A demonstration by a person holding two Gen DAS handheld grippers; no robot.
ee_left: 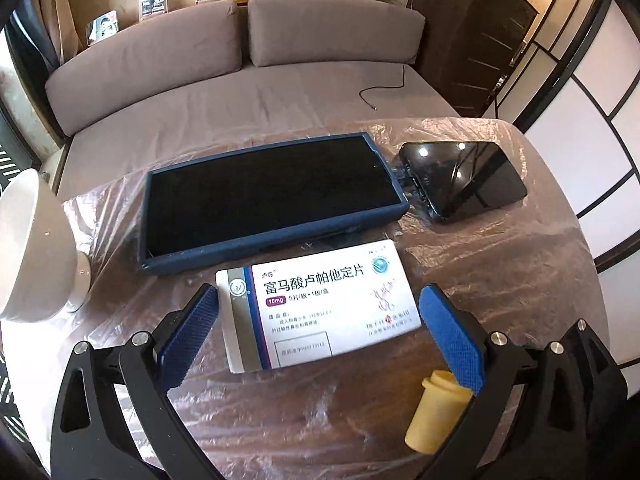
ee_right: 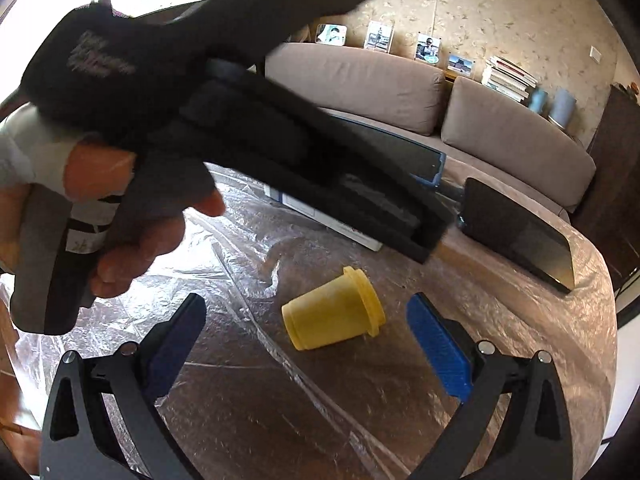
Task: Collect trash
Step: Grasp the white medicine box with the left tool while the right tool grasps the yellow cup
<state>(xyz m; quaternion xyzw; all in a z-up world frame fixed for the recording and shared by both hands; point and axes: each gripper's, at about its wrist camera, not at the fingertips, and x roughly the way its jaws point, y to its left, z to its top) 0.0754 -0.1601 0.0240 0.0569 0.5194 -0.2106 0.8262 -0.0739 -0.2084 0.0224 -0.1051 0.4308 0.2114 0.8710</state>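
Left wrist view: the left gripper [ee_left: 318, 334] is held low over the table [ee_left: 520, 280], angled down and forward, with its jaws spread wide and nothing between the blue pads [ee_left: 188, 338]. A white medicine box [ee_left: 316, 304] lies flat on the plastic sheet that covers the table, and it sits between the two fingers, its left edge just beside the left pad and its right edge a little apart from the right pad. A small yellow cup [ee_left: 434, 412] lies on its side near the right finger, partly hidden behind it. Beyond the box lies a dark tablet [ee_left: 264, 200] in a blue case, and a glossy black device [ee_left: 468, 178] is just to its right. A white bowl [ee_left: 34, 248] stands at the left edge of the table.

Right wrist view: the right gripper [ee_right: 306, 338] points down at the table too, jaws wide and holding nothing. The yellow cup [ee_right: 334, 314] lies on its side between the two fingers, touching neither, its rimmed mouth turned toward the right pad. Above and to the left, the person's hand [ee_right: 120, 216] grips the handle of the left gripper, whose black body crosses the view and hides most of the medicine box [ee_right: 340, 226].
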